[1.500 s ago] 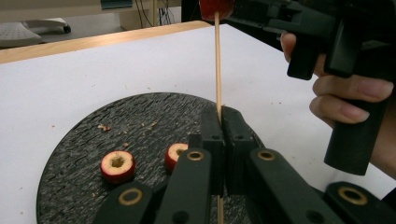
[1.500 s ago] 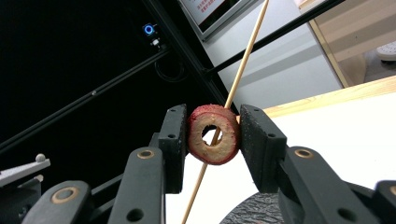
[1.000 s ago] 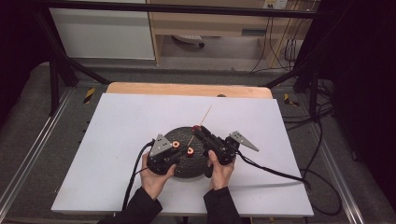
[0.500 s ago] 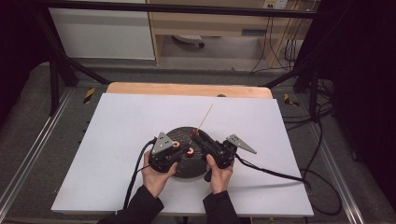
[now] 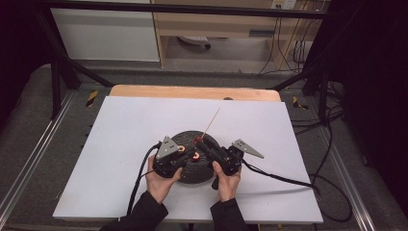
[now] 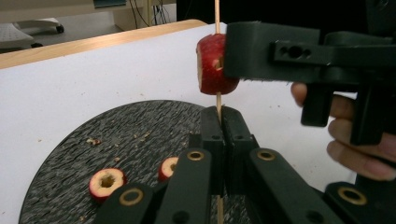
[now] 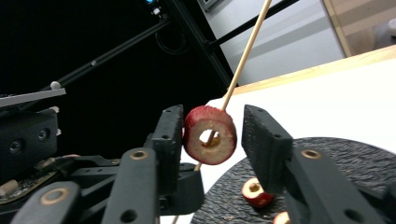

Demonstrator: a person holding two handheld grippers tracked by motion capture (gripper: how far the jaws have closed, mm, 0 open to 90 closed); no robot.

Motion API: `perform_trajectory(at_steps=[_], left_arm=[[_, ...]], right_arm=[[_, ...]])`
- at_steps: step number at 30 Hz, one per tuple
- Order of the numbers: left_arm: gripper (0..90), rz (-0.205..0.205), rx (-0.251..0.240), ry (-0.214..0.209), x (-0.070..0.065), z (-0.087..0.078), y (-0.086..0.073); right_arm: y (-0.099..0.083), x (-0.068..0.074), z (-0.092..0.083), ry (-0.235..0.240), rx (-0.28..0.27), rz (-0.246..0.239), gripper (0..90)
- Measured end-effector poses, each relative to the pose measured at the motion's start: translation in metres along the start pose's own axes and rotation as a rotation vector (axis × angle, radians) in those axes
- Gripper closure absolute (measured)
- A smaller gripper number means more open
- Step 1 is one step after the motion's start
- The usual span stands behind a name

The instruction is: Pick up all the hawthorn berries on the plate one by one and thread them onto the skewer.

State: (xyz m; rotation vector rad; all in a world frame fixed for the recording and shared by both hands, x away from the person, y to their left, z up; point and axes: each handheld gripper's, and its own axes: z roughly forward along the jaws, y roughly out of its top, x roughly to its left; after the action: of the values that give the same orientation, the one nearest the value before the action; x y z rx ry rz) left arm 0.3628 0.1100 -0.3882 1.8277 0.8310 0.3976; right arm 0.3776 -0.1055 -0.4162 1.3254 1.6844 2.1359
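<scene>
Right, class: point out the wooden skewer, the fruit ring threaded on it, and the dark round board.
wooden skewer (image 7: 243, 53), right gripper view, bare shaft above the ring.
fruit ring (image 7: 222, 151), right gripper view, pale cut face.
dark round board (image 6: 135, 128), left gripper view, bare top surface.

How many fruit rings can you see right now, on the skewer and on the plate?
3. One ring is threaded on the skewer, between the right gripper jaws. Two rings lie on the plate. More may hide behind the grippers.
</scene>
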Motion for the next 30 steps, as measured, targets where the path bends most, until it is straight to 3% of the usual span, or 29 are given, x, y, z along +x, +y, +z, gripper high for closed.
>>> perform_trajectory(at_steps=[10, 14, 15, 16, 23, 30], left_arm=[[88.4, -0.002, 0.013, 0.007, 0.015, -0.018, -0.013], [88.3, -0.002, 0.021, 0.016, 0.022, -0.028, -0.019], [88.4, -0.001, 0.024, 0.018, 0.024, -0.03, -0.02], [88.4, -0.003, 0.027, 0.018, 0.026, -0.033, -0.022], [88.4, -0.006, 0.043, 0.029, 0.037, -0.049, -0.034], [88.4, -0.006, 0.043, 0.03, 0.044, -0.065, -0.043]], right_arm=[[0.014, -0.004, -0.008, -0.022, 0.1, -0.091, 37.3], [0.016, -0.007, -0.009, -0.044, 0.184, -0.13, 25.4], [0.017, -0.01, -0.009, -0.053, 0.239, -0.15, 18.3], [0.017, -0.01, -0.009, -0.053, 0.239, -0.15, 18.3], [0.017, -0.016, -0.01, -0.089, 0.383, -0.22, 6.8], [0.017, -0.02, -0.009, -0.11, 0.476, -0.252, 4.5]])
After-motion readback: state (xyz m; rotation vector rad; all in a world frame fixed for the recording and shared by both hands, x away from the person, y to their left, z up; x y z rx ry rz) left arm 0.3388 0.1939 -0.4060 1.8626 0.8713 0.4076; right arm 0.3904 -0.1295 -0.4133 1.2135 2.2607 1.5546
